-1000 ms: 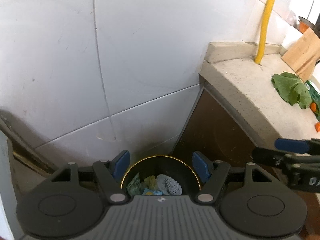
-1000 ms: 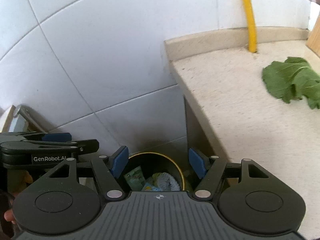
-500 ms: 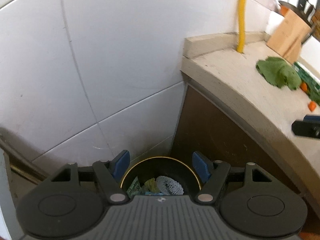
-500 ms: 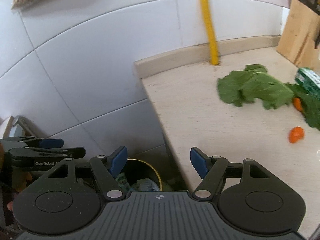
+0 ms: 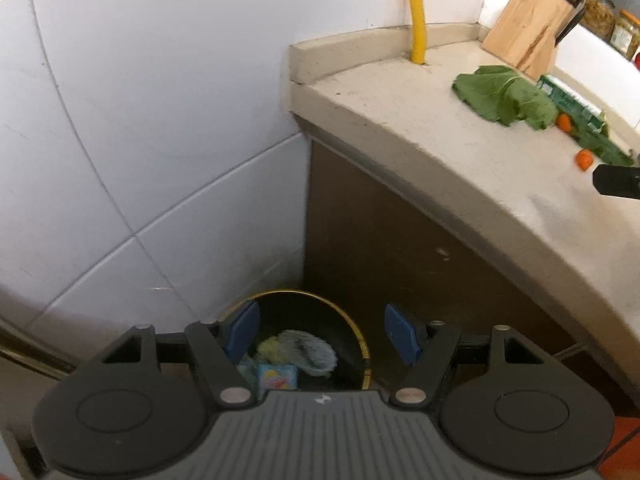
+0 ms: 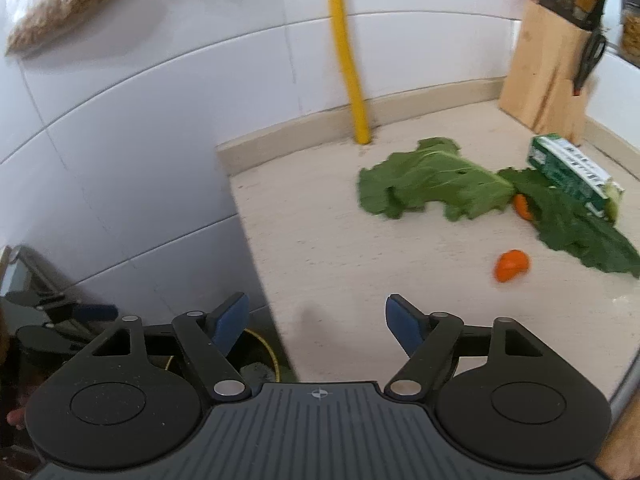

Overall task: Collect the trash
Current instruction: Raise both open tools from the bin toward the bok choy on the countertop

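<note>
A black bin with a gold rim (image 5: 352,326) stands on the floor in the corner below the counter, holding crumpled wrappers (image 5: 298,356). My left gripper (image 5: 322,334) hangs open above it, nothing between its blue pads. My right gripper (image 6: 316,322) is over the counter's near left corner; its jaws are opening and hold nothing. On the beige counter (image 6: 332,248) lie green leaves (image 6: 432,184), a second leaf (image 6: 580,232), an orange scrap (image 6: 511,266), another orange piece (image 6: 521,205) and a green box (image 6: 572,170). The bin's rim (image 6: 266,346) peeks below the counter edge.
A yellow pipe (image 6: 348,60) rises from the counter's back. A wooden knife block (image 6: 548,76) stands at the back right. White tiled wall (image 5: 140,120) fills the left. Brown cabinet side (image 5: 400,264) sits beside the bin. A bag of grain (image 6: 68,8) hangs upper left.
My right gripper has swung from above the bin up and rightward over the counter, its jaws widening. The left view has drifted, bringing more of the counter into sight; the bin stays below it.
</note>
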